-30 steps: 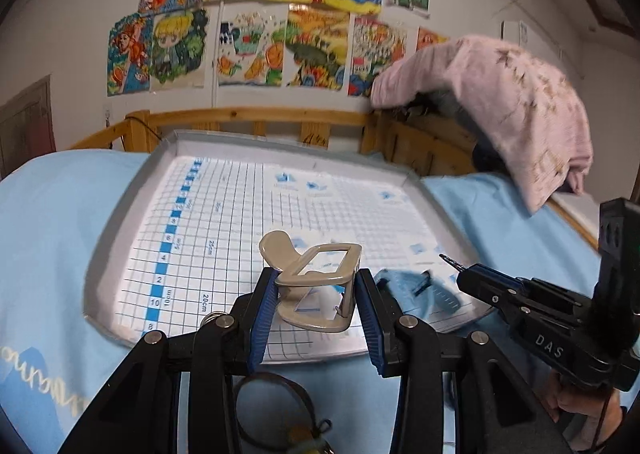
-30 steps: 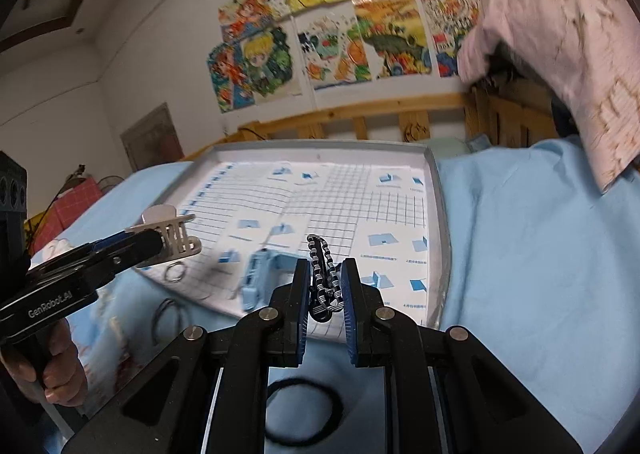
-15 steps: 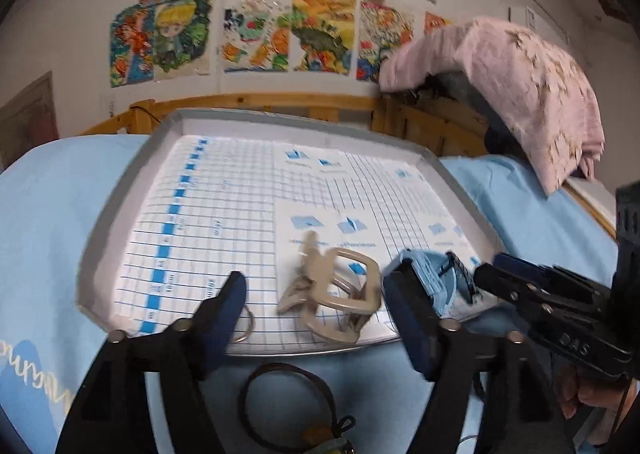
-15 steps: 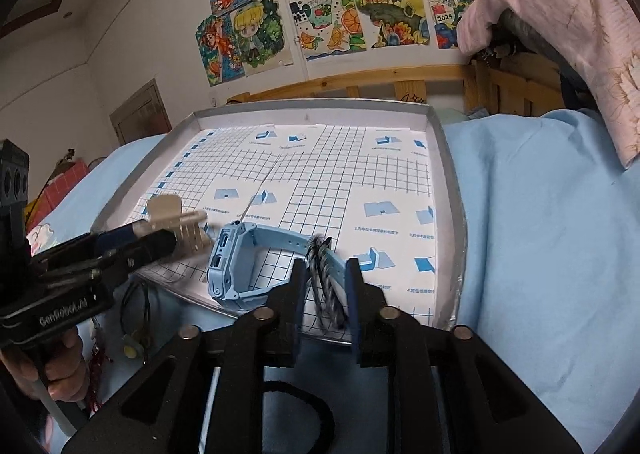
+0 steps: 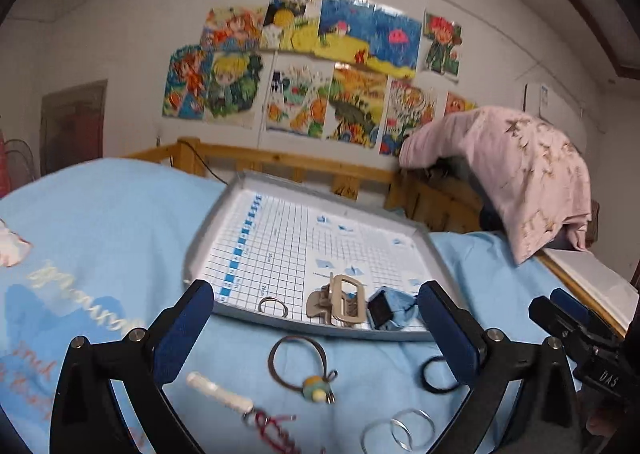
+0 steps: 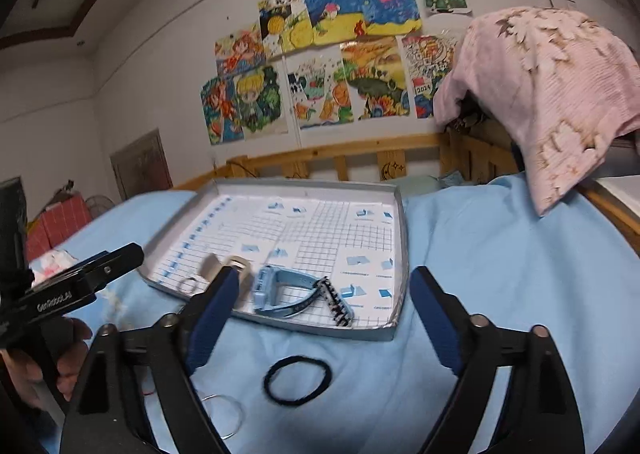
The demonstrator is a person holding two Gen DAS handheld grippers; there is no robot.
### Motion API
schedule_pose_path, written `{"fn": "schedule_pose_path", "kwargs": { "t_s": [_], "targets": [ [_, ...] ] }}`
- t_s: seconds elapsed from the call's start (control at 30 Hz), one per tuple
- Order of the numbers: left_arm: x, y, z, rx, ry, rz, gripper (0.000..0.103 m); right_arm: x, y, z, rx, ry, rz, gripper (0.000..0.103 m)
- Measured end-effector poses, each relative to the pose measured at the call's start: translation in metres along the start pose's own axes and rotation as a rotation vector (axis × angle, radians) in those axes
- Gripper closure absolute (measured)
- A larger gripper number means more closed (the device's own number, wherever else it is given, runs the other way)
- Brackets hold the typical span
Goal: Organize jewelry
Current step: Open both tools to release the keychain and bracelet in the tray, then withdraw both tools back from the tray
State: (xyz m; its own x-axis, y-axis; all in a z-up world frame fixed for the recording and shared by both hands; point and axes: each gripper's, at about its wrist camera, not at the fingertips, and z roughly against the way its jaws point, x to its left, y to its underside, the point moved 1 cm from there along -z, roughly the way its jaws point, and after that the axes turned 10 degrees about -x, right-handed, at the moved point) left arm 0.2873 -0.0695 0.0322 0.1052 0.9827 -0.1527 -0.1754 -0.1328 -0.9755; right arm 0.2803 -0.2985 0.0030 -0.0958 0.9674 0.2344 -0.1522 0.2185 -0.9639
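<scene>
Left wrist view: left gripper (image 5: 316,330) w/ blue-padded fingers (image 5: 182,328) wide apart, nothing between them. Past them, shallow grey tray w/ white grid-paper liner (image 5: 280,234) lies on the light-blue bedsheet (image 5: 100,213). Along tray's near edge, from 9 to 3 o'clock: small metal ring (image 5: 273,305), beige plastic claw hair clip (image 5: 340,304), light-blue kids' smartwatch w/ dark screen (image 5: 386,310); clip and watch just beside each other. On sheet near the tray, at 6 o'clock of it: brown hair tie w/ yellow-green bead charm (image 5: 300,364), white clip w/ red cord (image 5: 240,406) at 7, black elastic hair tie (image 5: 438,376) partly behind the right-hand finger, pair of thin silver hoops (image 5: 400,432) at 5. Right gripper body shows at 3 o'clock edge. Charm tie and white clip w/ cord show only here.

Right wrist view: right gripper (image 6: 320,318), fingers (image 6: 436,318) also spread wide, holding nothing. Same tray (image 6: 400,213); watch (image 6: 276,290) seen from the side w/ strap looped. Black-and-white patterned hair clip (image 6: 338,304) lies in the tray touching the strap end at 4 o'clock of watch; not discernible in the other view. Beige clip (image 6: 224,266) mostly hidden behind left-hand finger, ring (image 6: 188,286) at 9 of it. Black tie (image 6: 298,380) on sheet at 6 o'clock of tray, fully visible here. Silver hoops (image 6: 224,414) at 7. Left gripper's black body at 9 o'clock edge.
</scene>
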Motion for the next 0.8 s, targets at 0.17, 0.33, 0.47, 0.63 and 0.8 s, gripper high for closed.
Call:
{"fn": "schedule_pose_path", "kwargs": {
  "t_s": [0.17,0.33,0.47,0.63,0.8],
  "targets": [
    [0.001,-0.004,0.055,-0.049,-0.006,-0.009,0.000,0.022,-0.007,0.047,-0.063,0.017,0.081,0.009],
    [0.006,0.002,0.106,-0.076,-0.021,-0.025,0.000,0.042,-0.012,0.096,-0.120,0.019,0.098,0.008],
    [0.012,0.008,0.144,-0.094,-0.033,-0.045,0.000,0.054,-0.008,0.132,-0.144,0.007,0.099,0.008],
    [0.017,0.019,0.183,-0.113,-0.040,-0.047,0.000,0.066,0.006,0.175,-0.170,0.006,0.121,0.008],
    [0.021,0.034,0.210,-0.111,-0.058,-0.057,0.000,0.079,0.016,0.201,-0.174,0.013,0.162,0.007]
  ]
}}
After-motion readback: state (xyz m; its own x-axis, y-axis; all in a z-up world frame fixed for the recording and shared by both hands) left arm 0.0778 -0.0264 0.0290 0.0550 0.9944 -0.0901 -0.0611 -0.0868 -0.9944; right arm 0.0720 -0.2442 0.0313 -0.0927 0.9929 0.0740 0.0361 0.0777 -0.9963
